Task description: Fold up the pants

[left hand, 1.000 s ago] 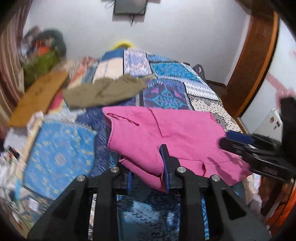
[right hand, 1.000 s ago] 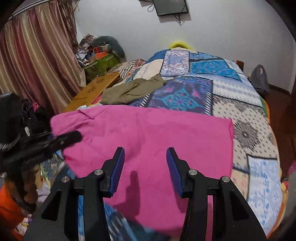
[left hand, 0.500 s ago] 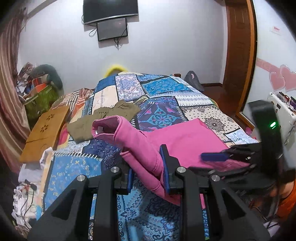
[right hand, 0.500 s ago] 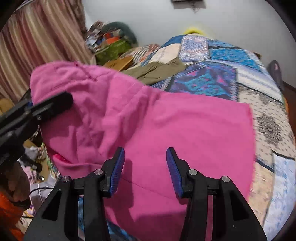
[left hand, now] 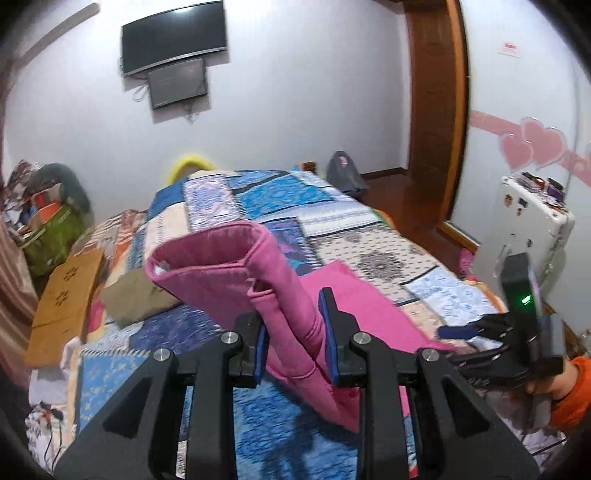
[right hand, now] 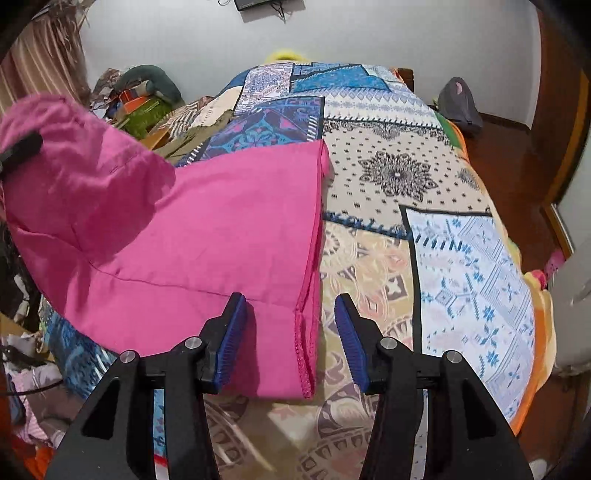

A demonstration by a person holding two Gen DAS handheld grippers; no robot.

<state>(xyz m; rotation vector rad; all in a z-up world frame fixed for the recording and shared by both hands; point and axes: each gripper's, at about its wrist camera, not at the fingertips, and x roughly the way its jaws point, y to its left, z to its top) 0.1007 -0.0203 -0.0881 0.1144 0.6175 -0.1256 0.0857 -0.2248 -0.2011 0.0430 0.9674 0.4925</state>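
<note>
Left wrist view: left gripper (left hand: 294, 328) angled down toward the bed, blue pads clamped on a bunched fold of the pink pants (left hand: 236, 266). Pinched fabric rises off the patchwork bedspread (left hand: 332, 221) and leans up and left; the open waistband end stands in the air above the jaws, elastic rim showing. Rest of the garment trails right and lies flat on the bedspread. Right gripper (left hand: 458, 334) visible at right edge, low over the far end of the pants, with a green light on its body; an orange sleeve (left hand: 569, 391) behind it. Can't tell from here whether its fingers touch cloth. Olive garment (left hand: 136, 299) lies on the bed left of the pants, partly hidden by the raised fold. Wall TV (left hand: 173, 35) above the headboard end, wooden door frame (left hand: 436, 110) right.

Right wrist view: right gripper (right hand: 291, 332) pointed steeply down at the near edge of the bed, jaws spread apart, nothing gripped. Hemmed leg end of the pink pants (right hand: 221, 221) lies between and under the pads, stitched hem edge running just inside the gap, closer to the left pad; pads not pressing it. Pants lie flat across the bedspread (right hand: 443, 184) toward the left, where the cloth lifts in a hump held by the left gripper (right hand: 20, 149), only a dark finger showing at the left edge. Grey bag (right hand: 460, 101) on the floor, far right.
</note>
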